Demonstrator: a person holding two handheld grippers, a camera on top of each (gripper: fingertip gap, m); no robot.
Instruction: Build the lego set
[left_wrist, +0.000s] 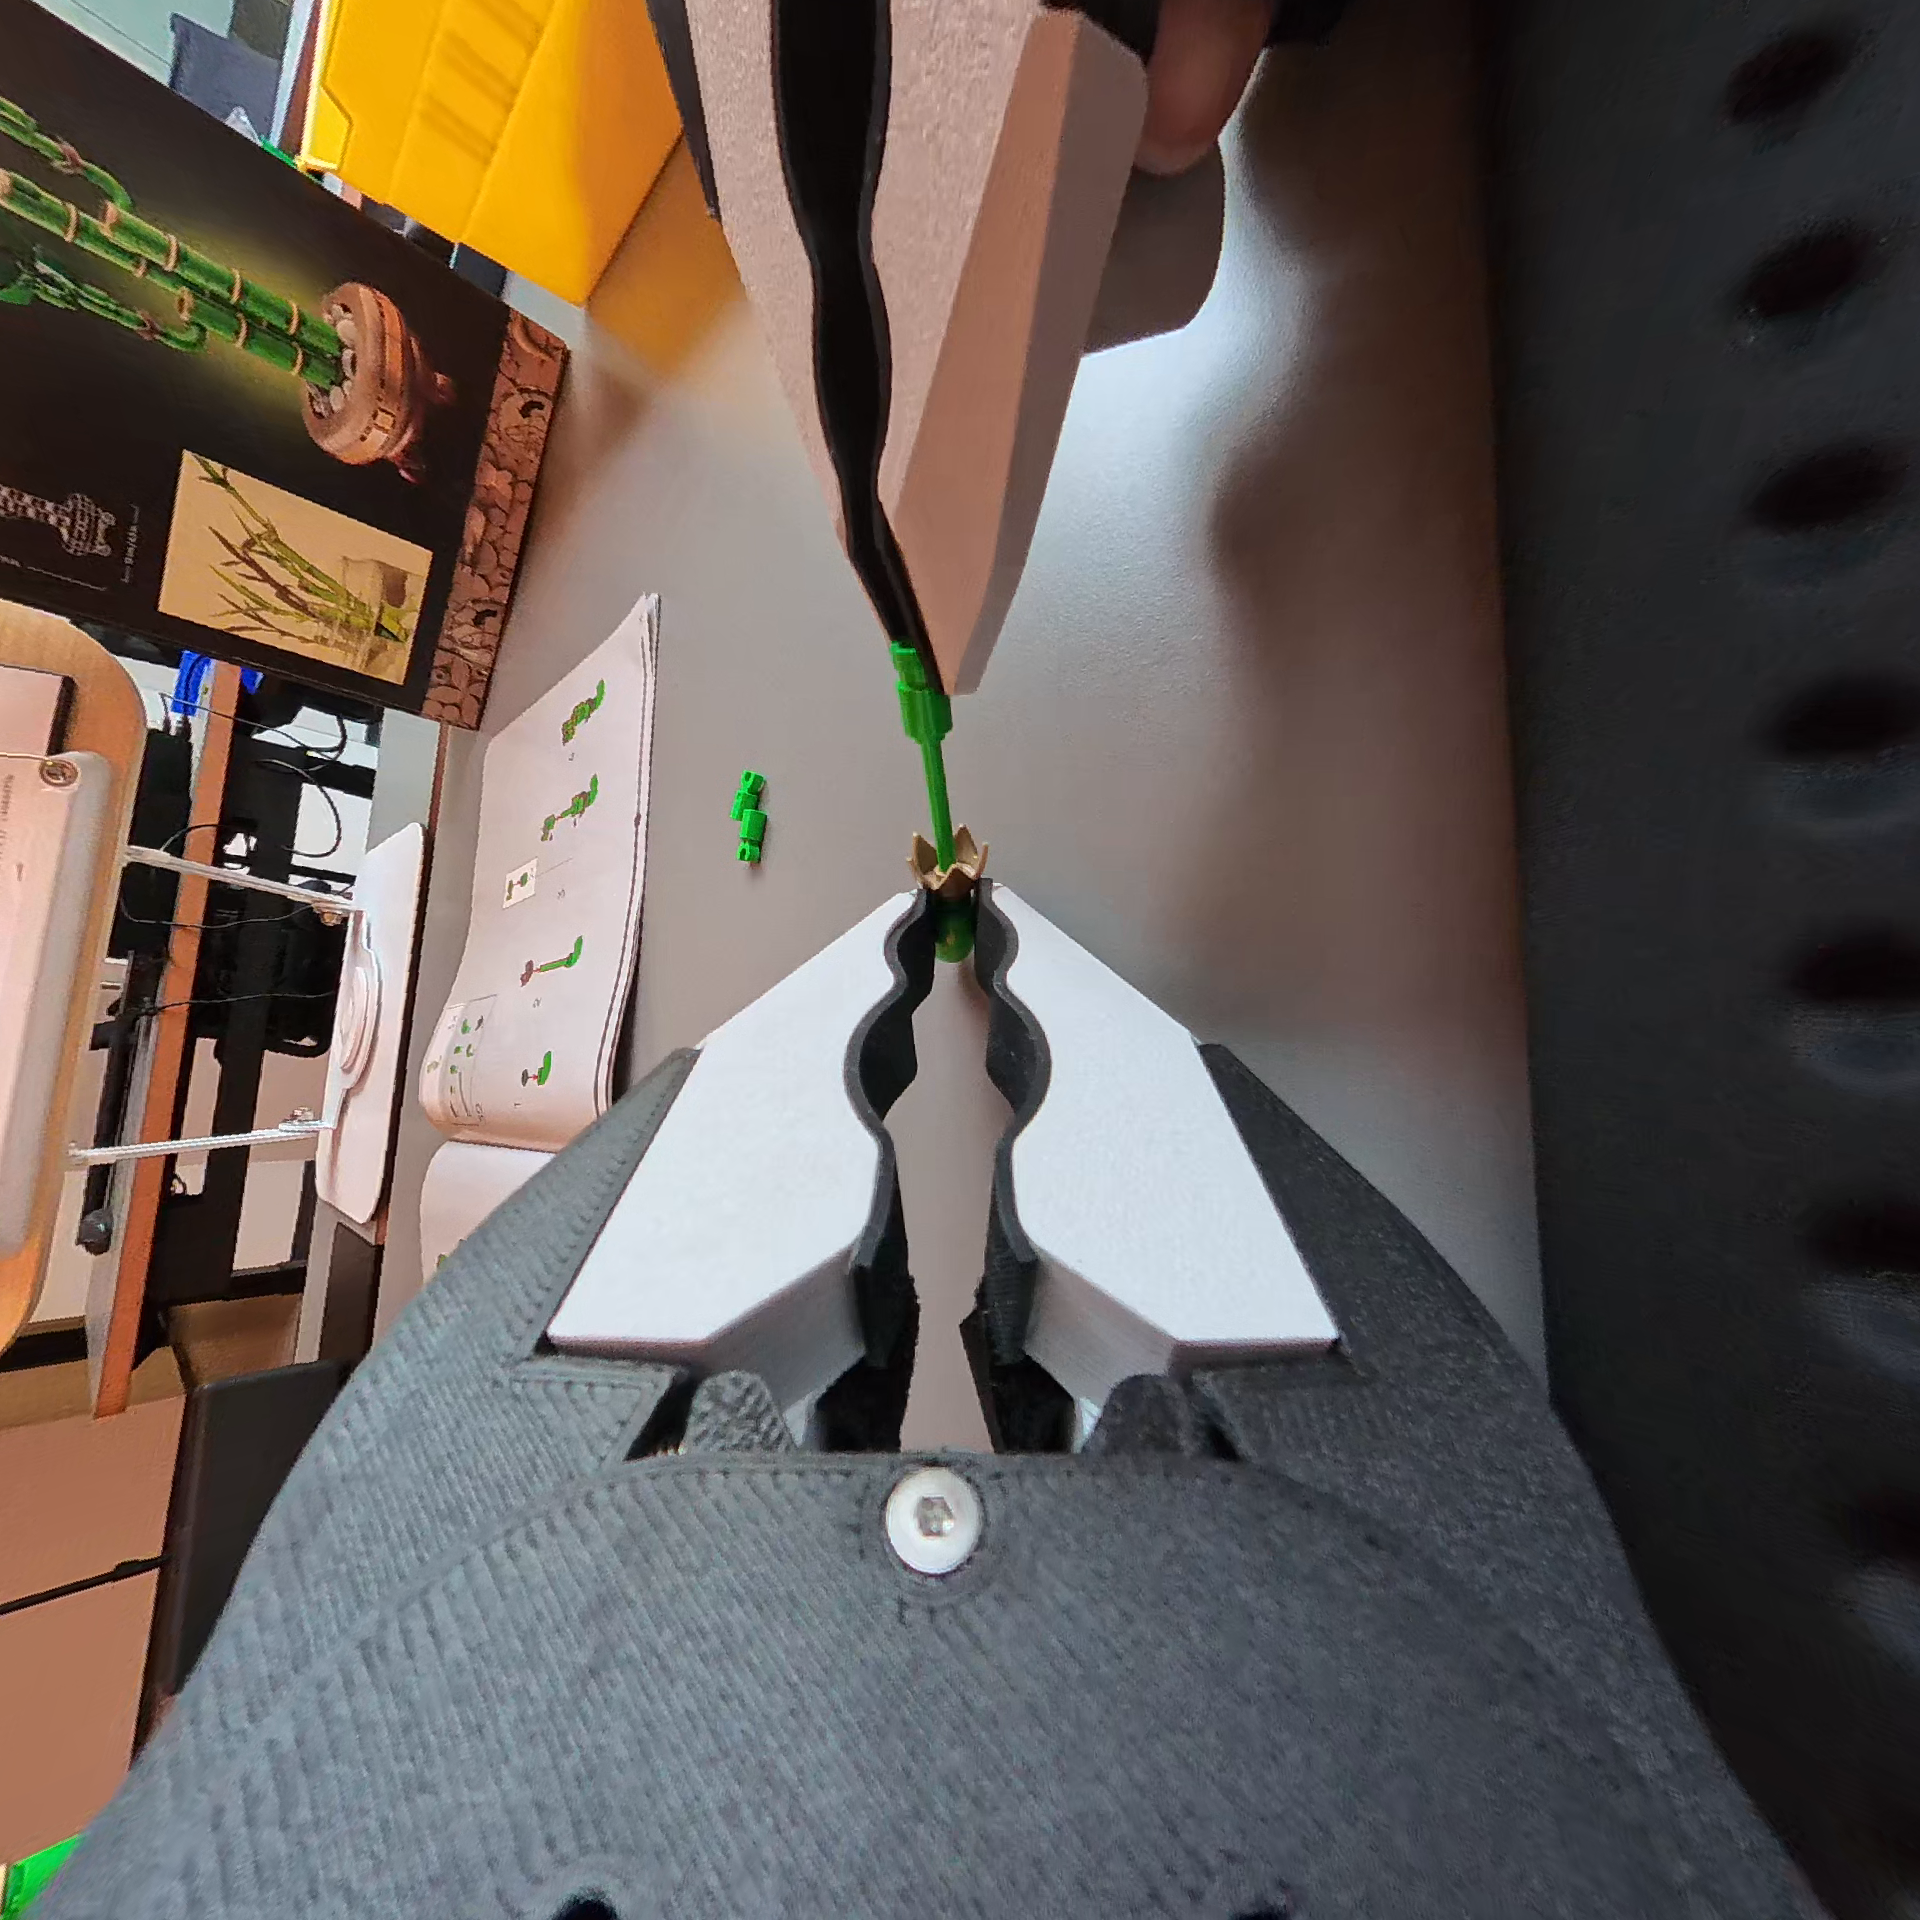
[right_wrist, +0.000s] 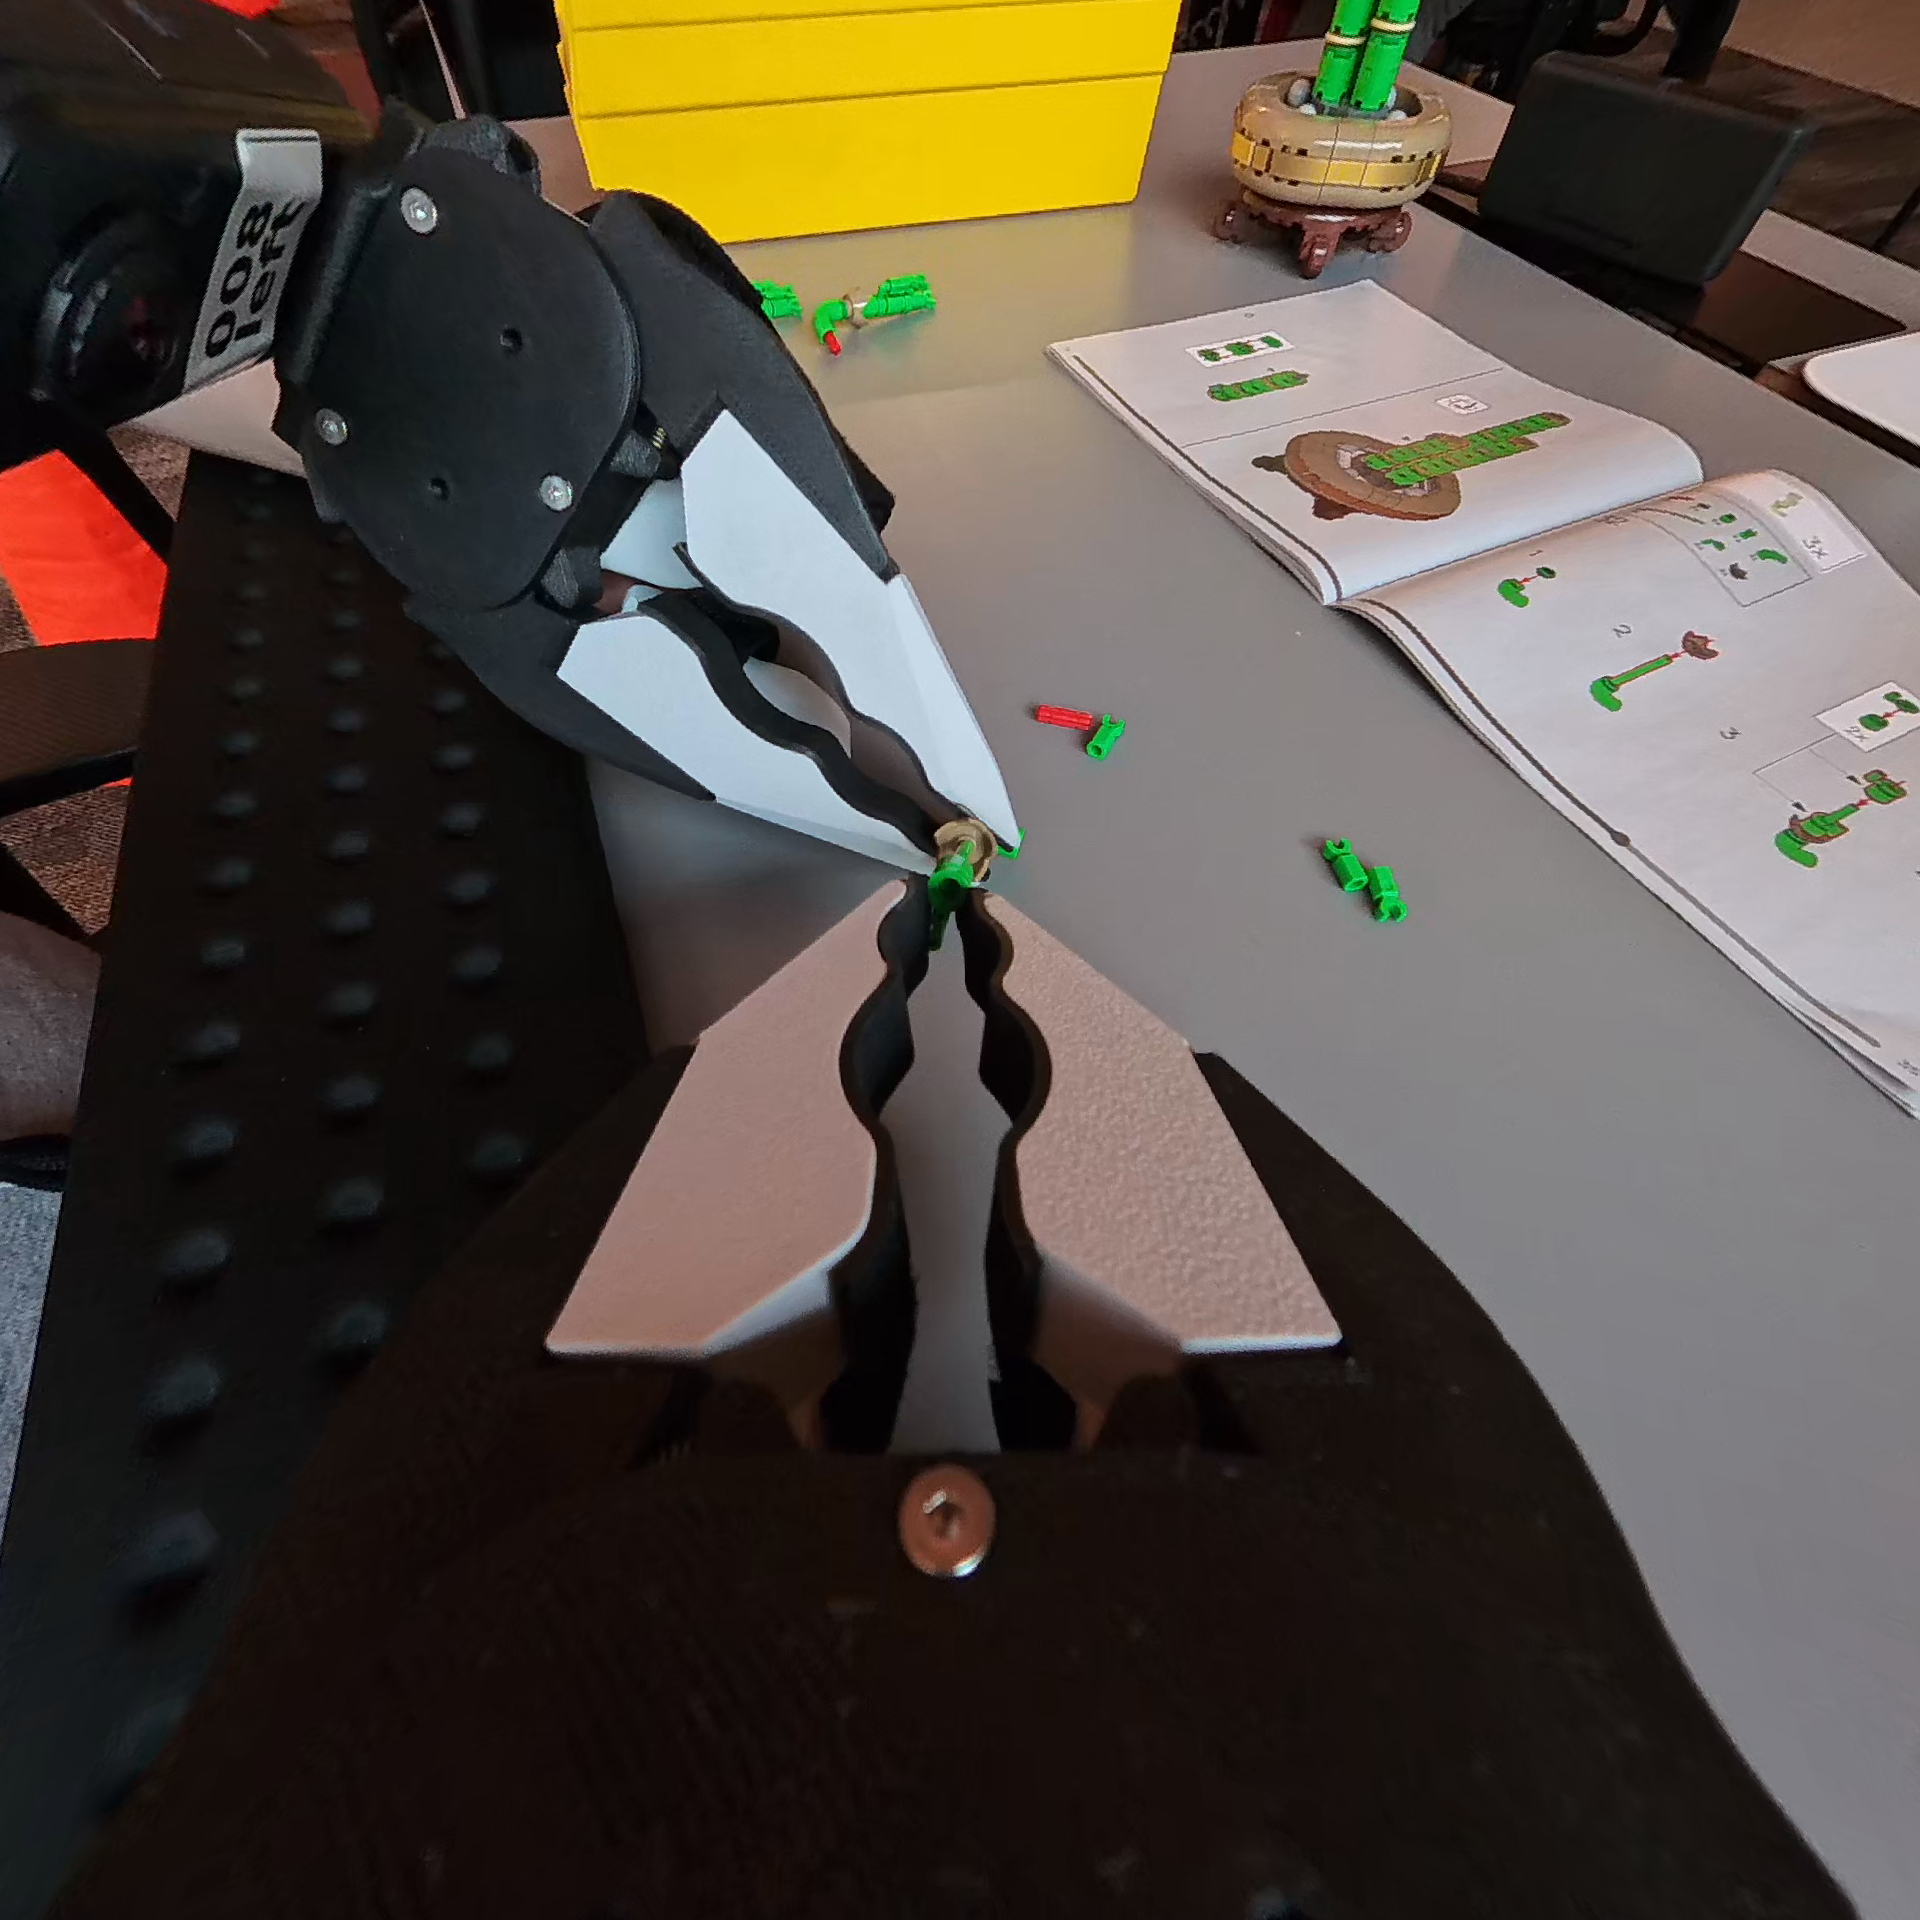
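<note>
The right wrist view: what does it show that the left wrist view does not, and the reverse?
Only the right wrist view shows the built bamboo pot, a red pin and the left hand-held gripper from outside. Only the left wrist view shows the set's box. Both show the green stem with a tan collar, held by both grippers, the right hand-held gripper, the open booklet and the grey table.

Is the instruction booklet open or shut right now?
Open. In the right wrist view the instruction booklet lies spread flat on the grey table, two facing pages of build diagrams showing.
</note>
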